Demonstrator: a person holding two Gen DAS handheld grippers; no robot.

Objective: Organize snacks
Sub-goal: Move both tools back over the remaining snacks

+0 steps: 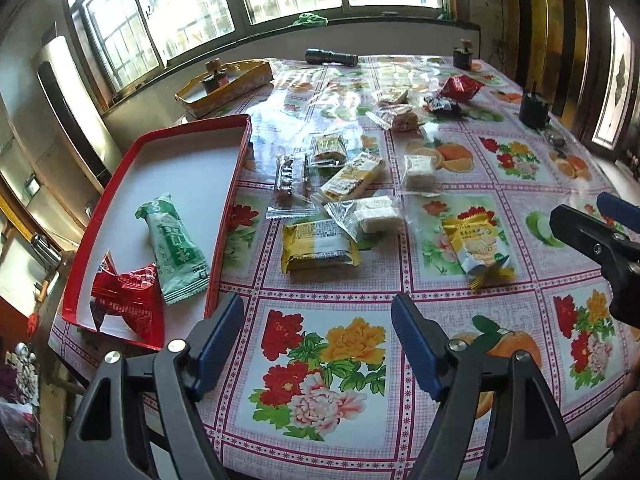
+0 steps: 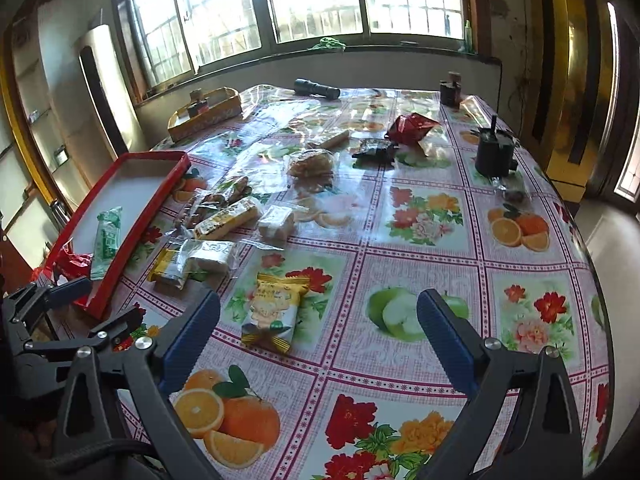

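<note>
My left gripper [image 1: 318, 312] hangs open over the flowered tablecloth with nothing between its fingers. Left of it is a red tray [image 1: 188, 168] holding a green packet [image 1: 176, 248] and a red packet [image 1: 128, 300]. Ahead lie loose snacks: a yellow packet [image 1: 316, 244], clear-wrapped white cakes [image 1: 376, 216] and a yellow bar [image 1: 352, 176]. My right gripper [image 2: 320, 308] is open too. A yellow-and-white cartoon packet [image 2: 272, 312] lies flat on the table near its left finger, untouched. The red tray [image 2: 132, 184] and my left gripper [image 2: 108, 304] show at the left of the right wrist view.
At the back stand a yellow box [image 1: 224, 88], a black torch [image 1: 332, 57], a small jar [image 1: 464, 54] and a dark cup [image 1: 534, 110]. More wrapped snacks, including a red bag [image 2: 408, 126], lie mid-table. The table's right edge [image 2: 592, 280] drops to the floor.
</note>
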